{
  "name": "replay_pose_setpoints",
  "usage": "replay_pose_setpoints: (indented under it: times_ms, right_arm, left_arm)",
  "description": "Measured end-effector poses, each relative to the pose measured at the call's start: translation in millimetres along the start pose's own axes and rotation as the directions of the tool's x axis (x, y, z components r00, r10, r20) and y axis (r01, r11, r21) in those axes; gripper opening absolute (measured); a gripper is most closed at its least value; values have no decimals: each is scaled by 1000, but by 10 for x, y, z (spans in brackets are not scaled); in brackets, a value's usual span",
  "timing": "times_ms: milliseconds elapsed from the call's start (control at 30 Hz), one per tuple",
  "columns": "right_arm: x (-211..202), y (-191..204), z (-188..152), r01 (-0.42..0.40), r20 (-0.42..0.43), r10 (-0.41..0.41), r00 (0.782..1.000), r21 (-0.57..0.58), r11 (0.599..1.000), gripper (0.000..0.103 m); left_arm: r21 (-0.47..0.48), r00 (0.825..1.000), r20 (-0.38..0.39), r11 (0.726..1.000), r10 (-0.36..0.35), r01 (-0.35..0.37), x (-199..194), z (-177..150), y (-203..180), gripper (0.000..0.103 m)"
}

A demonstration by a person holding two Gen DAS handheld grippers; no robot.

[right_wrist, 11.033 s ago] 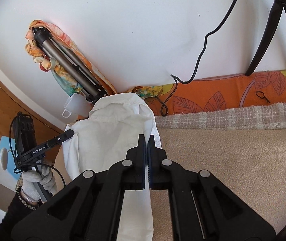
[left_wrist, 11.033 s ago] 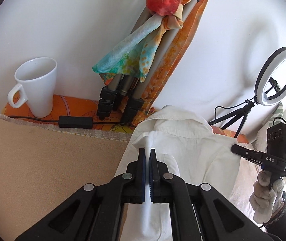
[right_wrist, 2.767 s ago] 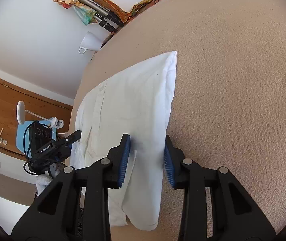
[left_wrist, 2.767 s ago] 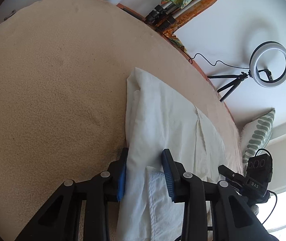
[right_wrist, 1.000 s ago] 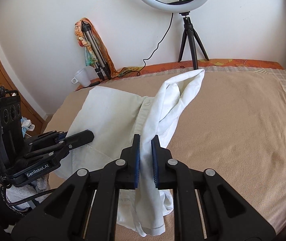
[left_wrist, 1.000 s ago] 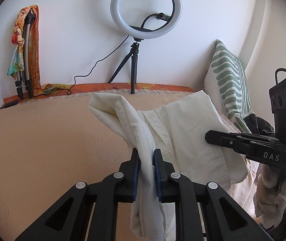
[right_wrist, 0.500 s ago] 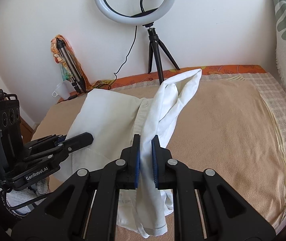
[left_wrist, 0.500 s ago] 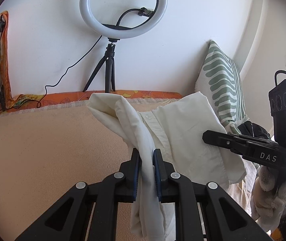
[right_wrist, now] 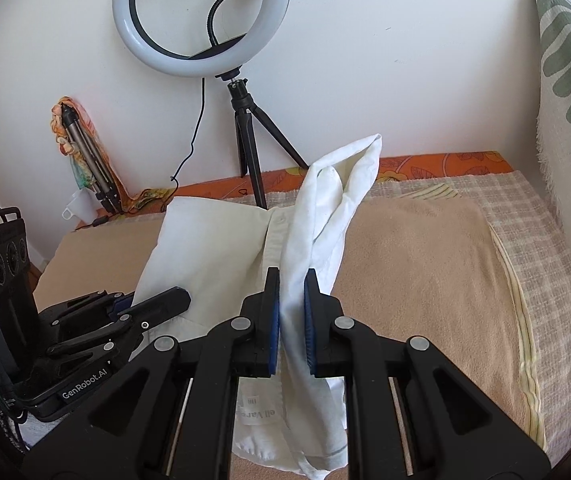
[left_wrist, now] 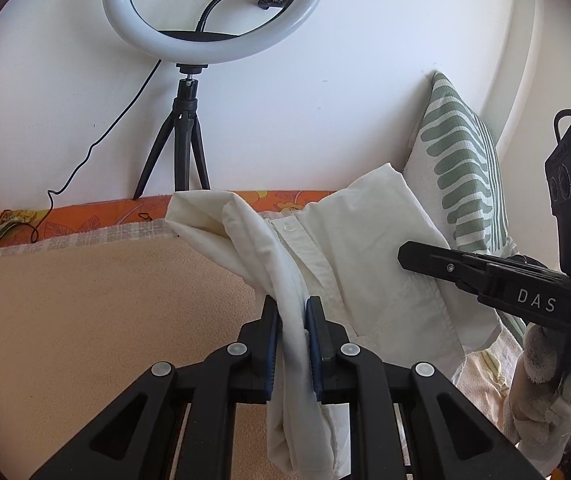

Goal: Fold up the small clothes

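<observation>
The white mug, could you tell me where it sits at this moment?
In the right wrist view the white mug stands at far left by the wall, beside the scarf-wrapped folded tripod and left of the white shirt.

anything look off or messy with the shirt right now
Yes: the white shirt isn't flat. A bunched, twisted band of it is lifted off the bed, pinched by the left gripper and right gripper.

Looks like a bedroom at home, set up for filming

There's a bed with a tan blanket [right_wrist: 425, 264], a green-striped pillow [left_wrist: 461, 184] against the white wall, a ring light [right_wrist: 201, 20] on a little tripod, and a white mug [right_wrist: 77, 206] in the corner.
</observation>
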State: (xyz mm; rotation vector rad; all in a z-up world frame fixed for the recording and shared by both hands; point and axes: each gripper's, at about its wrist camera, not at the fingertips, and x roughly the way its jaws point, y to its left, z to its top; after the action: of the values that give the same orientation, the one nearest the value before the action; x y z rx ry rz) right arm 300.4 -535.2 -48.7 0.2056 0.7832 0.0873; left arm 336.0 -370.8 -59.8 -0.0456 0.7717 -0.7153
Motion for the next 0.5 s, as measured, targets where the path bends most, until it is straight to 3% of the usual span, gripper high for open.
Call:
replay_pose_setpoints:
  times_ms: [500]
  right_arm:
    - [472,-471,133,58,-29,-58,998,12,998,11]
  left_arm:
    - [44,997,-37,997,62,-60,540,66,-122,12]
